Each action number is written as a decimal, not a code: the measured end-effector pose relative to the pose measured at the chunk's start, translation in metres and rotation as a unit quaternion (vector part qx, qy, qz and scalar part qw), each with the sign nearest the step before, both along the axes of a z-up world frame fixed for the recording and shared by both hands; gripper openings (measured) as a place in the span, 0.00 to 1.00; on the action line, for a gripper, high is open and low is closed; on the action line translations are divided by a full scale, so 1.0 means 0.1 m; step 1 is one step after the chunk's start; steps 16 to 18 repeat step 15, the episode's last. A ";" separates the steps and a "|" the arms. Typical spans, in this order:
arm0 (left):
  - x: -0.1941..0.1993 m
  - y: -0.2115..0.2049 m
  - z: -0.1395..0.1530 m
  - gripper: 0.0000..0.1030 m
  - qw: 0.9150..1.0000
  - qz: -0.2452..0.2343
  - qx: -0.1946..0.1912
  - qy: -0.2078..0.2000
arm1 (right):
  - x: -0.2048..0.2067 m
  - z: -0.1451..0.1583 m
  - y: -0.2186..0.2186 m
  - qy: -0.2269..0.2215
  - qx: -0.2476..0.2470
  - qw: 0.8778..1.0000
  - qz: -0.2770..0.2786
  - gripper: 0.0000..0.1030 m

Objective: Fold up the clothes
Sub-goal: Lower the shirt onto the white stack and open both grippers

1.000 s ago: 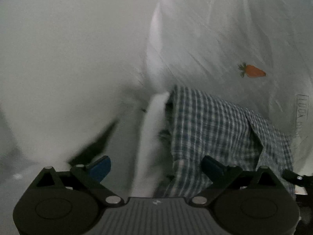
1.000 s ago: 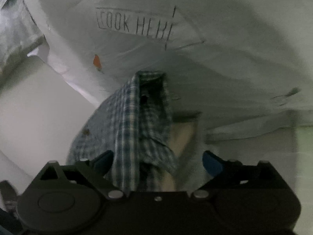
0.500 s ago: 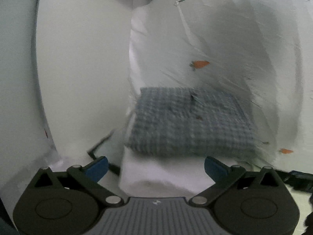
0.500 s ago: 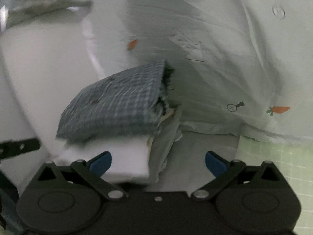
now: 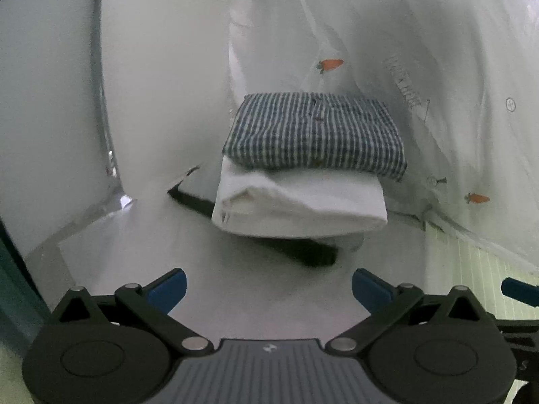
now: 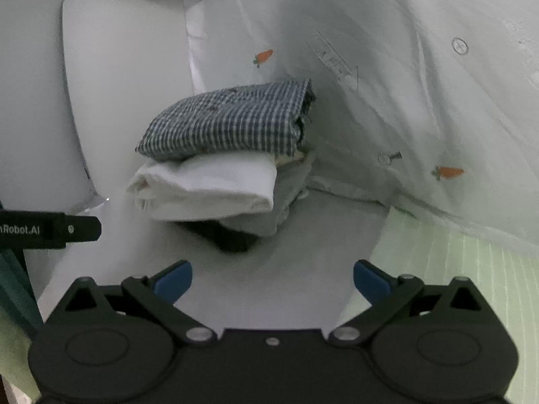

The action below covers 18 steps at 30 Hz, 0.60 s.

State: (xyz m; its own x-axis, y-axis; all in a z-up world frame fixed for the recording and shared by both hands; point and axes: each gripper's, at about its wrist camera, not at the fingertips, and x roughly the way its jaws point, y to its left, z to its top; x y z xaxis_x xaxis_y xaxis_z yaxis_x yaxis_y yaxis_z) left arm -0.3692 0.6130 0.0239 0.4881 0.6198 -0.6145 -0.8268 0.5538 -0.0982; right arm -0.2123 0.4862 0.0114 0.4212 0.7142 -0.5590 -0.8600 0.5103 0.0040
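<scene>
A folded blue-and-white checked shirt (image 5: pixel 315 134) lies on top of a folded white garment (image 5: pixel 299 203), with a dark garment (image 5: pixel 303 252) under the stack. The same stack shows in the right wrist view: checked shirt (image 6: pixel 232 121), white garment (image 6: pixel 205 185). My left gripper (image 5: pixel 269 288) is open and empty, a little short of the stack. My right gripper (image 6: pixel 273 281) is open and empty, also short of the stack. The left gripper's side shows at the left edge of the right wrist view (image 6: pixel 50 229).
A white sheet printed with small carrots (image 5: pixel 438 67) hangs behind and to the right of the stack. A white curved panel (image 5: pixel 151 84) stands at the left. A pale green mat (image 6: pixel 454 286) lies at the lower right.
Both grippers have drawn back from the stack. The checked shirt, close between the fingers one second ago, now lies folded on the white garment, farther away.
</scene>
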 end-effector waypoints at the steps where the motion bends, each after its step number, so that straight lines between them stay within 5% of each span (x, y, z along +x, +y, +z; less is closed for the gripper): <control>1: -0.02 -0.02 -0.01 1.00 1.000 -0.001 -0.002 0.002 | -0.02 -0.02 -0.04 0.001 -0.001 1.000 0.000 1.00; 18: -0.10 -0.25 -0.03 1.00 1.000 -0.025 0.010 0.011 | -0.14 -0.08 -0.22 0.005 -0.007 1.000 -0.004 1.00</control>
